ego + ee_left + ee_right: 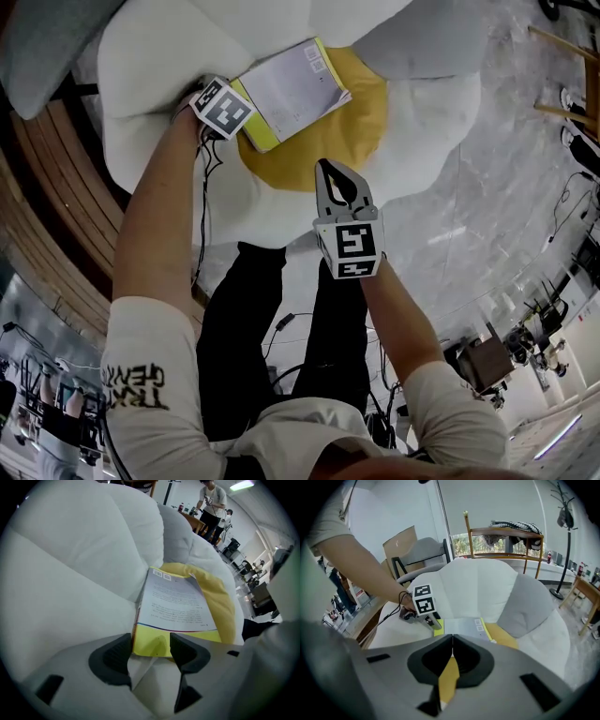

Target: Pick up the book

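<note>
The book [291, 89] lies flat on the egg-shaped cushion [361, 127], at twelve o'clock in the head view. This looks like the approach step. The left gripper [150, 646], wide open and empty, frames the book's near edge and probably needs to settle, then close. The right gripper [339, 183] hangs at six o'clock, shut and holding nothing.

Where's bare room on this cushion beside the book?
The yellow centre between the book and the grey petal is bare, as is the white petal left of it. Crowded at the book's corner by the left gripper.

Pale marbled floor [497, 178]; a wooden frame [504, 530] and coat stand [565, 513] by the window [457, 543]; grey chair [419, 555] beside.
</note>
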